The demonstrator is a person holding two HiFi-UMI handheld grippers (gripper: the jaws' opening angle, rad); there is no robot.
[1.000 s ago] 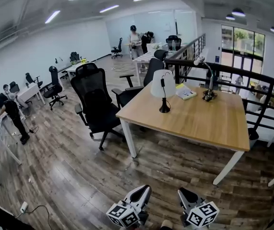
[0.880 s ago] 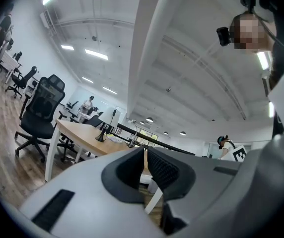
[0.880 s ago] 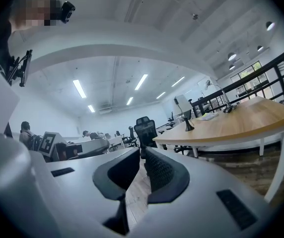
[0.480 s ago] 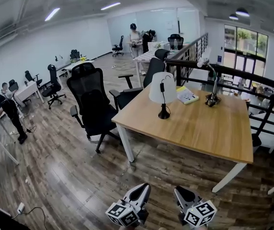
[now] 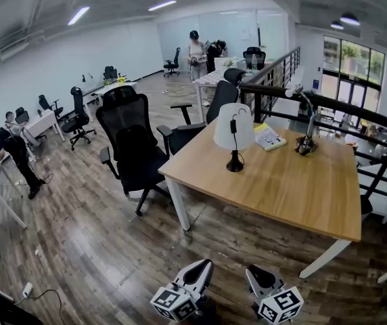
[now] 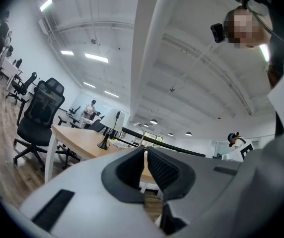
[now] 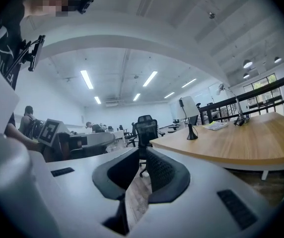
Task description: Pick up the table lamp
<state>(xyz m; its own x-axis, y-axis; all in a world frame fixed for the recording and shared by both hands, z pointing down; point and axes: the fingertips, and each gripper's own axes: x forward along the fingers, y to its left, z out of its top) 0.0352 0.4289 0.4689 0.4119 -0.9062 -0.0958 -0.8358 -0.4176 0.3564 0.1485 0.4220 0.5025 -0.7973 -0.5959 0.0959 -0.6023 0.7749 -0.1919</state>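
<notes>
The table lamp (image 5: 234, 137), with a white shade on a thin black stem and round black base, stands upright near the left end of the wooden table (image 5: 295, 188). My left gripper (image 5: 204, 267) and right gripper (image 5: 252, 272) hover low over the wooden floor, well short of the table, side by side. Both are shut with nothing between their jaws. The left gripper view shows the lamp (image 6: 104, 142) far off, left of the shut left gripper (image 6: 145, 150). In the right gripper view the lamp (image 7: 188, 114) stands on the table (image 7: 246, 145), right of the shut right gripper (image 7: 143, 150).
A black office chair (image 5: 134, 147) stands at the table's left side, another (image 5: 215, 103) behind it. A book (image 5: 269, 139) and a gooseneck desk lamp (image 5: 307, 141) sit at the table's far edge by a black railing (image 5: 335, 103). People and desks fill the far room.
The table and lamp sit slightly nearer and larger in the head view. Both grippers stay shut, side by side at the bottom of the picture.
</notes>
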